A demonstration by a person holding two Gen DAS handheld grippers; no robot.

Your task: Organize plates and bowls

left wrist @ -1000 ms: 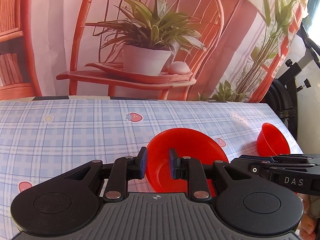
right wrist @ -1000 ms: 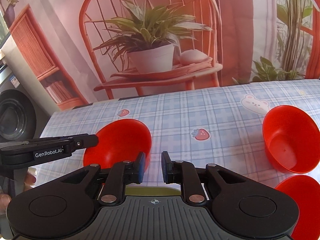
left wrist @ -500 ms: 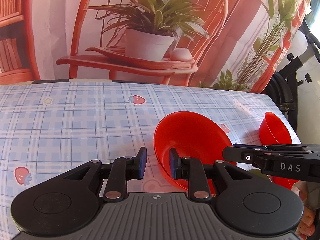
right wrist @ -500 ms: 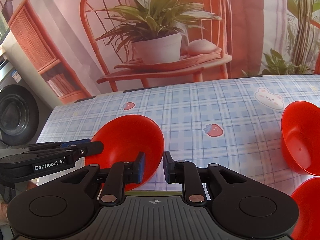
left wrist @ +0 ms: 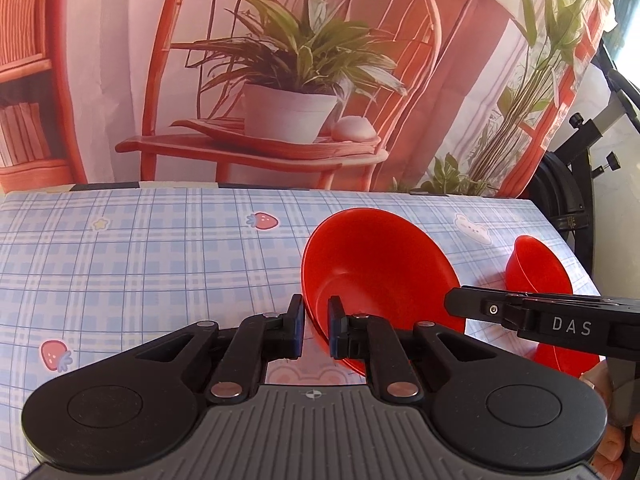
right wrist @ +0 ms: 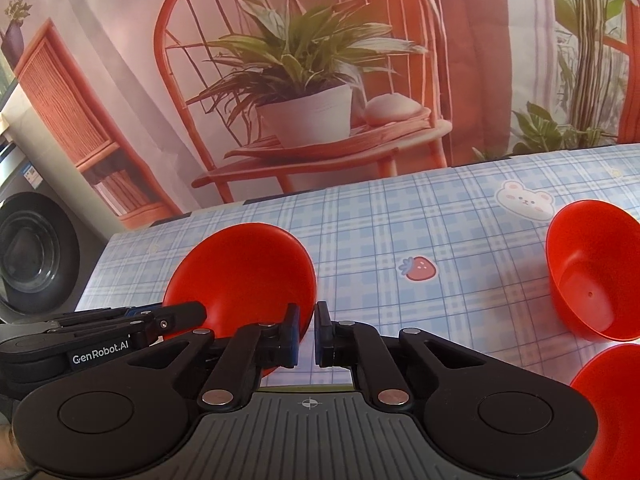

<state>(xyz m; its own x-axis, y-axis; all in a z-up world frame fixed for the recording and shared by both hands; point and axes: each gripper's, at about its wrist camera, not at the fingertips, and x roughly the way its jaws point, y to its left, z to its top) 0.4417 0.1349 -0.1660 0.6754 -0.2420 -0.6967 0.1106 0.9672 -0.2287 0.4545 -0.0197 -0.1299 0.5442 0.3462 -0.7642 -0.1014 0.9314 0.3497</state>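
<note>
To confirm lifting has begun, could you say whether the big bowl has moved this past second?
Yes: the big bowl rose; its far rim, formerly below the strawberry print, now tops it.

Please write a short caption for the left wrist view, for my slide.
Left gripper closing its fingers on the rim of a red bowl on a checked tablecloth.

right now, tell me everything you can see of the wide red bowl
The bowl is plain glossy red, plastic-looking, wide, shallow, empty. It tilts over the checked cloth, inside toward the left camera. The left gripper is closing its jaws on one rim side; the right gripper is shut on the opposite side.
</note>
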